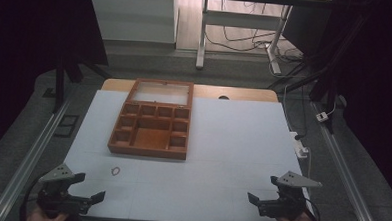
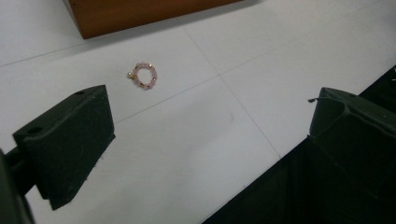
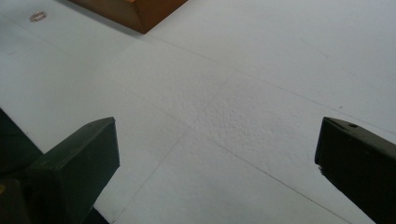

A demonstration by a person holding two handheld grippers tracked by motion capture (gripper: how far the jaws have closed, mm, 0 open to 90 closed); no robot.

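Left gripper [image 1: 88, 186], jaws wide and empty, faces the beaded bracelet [image 1: 116, 171] lying on the white table [image 1: 222, 141] near the wooden compartment box [image 1: 151, 122]. Light, limp, likely slippery; pinch across one side. Right gripper [image 1: 261, 189] likewise gapes empty.

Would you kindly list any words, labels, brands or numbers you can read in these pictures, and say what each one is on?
None: no readable text on the wooden box, the bead bracelet, the white table cover or either gripper's jaws.
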